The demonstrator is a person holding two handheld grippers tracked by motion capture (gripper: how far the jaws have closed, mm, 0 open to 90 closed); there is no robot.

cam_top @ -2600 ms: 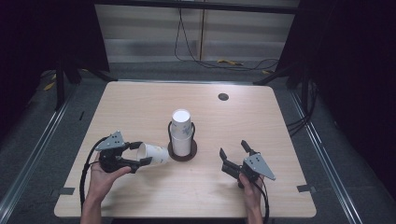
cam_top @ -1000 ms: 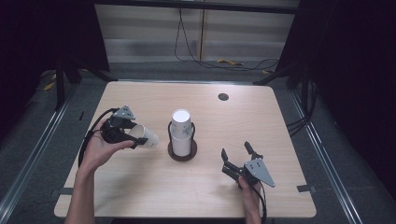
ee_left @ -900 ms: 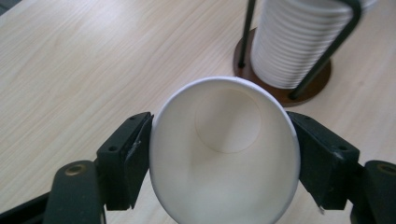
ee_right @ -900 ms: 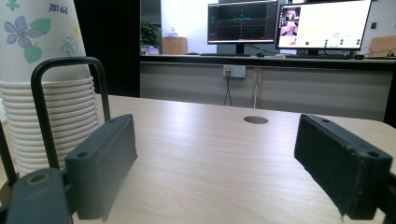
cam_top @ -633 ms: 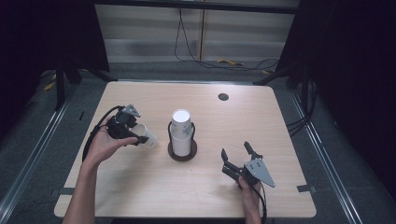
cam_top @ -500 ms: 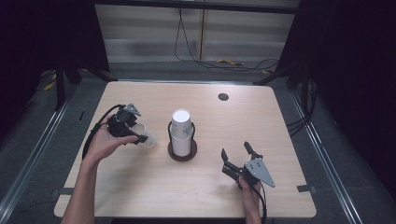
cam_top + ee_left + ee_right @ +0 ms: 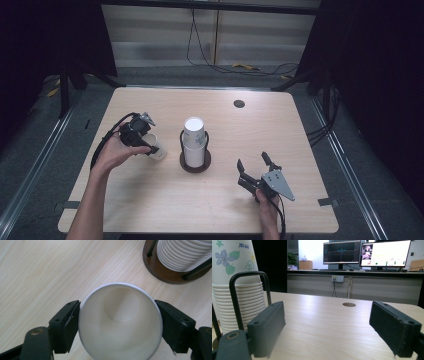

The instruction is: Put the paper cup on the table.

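Cup [image 7: 120, 322] now tilted (left gripper [image 7: 141, 134] turned).

The counter [image 7: 150, 200] is pale, matt wood with fine grain. The held paper cup [image 7: 120, 322] looks smooth and white inside. The cup stack [image 7: 237, 297] is ribbed paper on a dark wooden base [image 7: 170, 275], and the claw pads [image 7: 397, 327] look matt, rough black.

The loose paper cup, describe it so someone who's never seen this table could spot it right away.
On the wooden table, find the stack of cups in its round-based holder at the middle. To its left, the left gripper clamps a single white cup. Unlike the upright stacked cups, it is alone and tilted.
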